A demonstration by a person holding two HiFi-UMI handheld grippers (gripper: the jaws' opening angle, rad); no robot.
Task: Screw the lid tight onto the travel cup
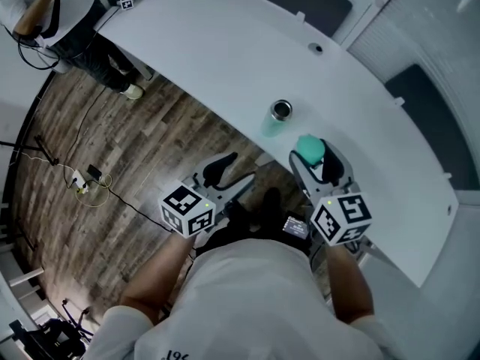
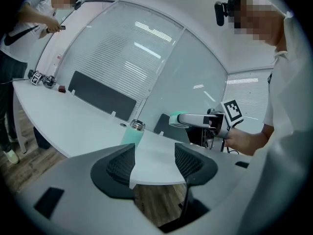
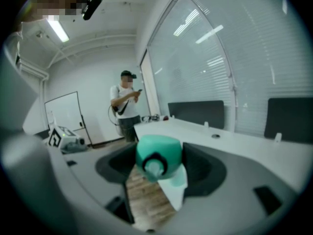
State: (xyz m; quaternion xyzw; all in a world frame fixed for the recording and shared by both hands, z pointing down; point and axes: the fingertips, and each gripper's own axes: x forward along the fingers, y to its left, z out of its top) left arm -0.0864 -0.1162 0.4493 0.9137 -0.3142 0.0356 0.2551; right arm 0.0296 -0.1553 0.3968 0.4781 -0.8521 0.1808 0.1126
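Cup (image 1: 279, 118) stands lidless on the table (image 1: 225, 58), left of the right gripper (image 1: 315, 158) clamping its lid (image 1: 310, 148) (teal too), while the left gripper (image 2: 154, 160), nearer, gapes empty.

Travel cup (image 1: 279, 118) upright on table (image 1: 225, 58), near its front edge. Lid (image 1: 310, 148) clamped between jaws of right gripper (image 1: 316, 157), just right of cup, nearer person, apart from it. Left gripper (image 1: 236, 169) left of both, off table edge, above floor (image 1: 112, 148), jaws apart, nothing between.
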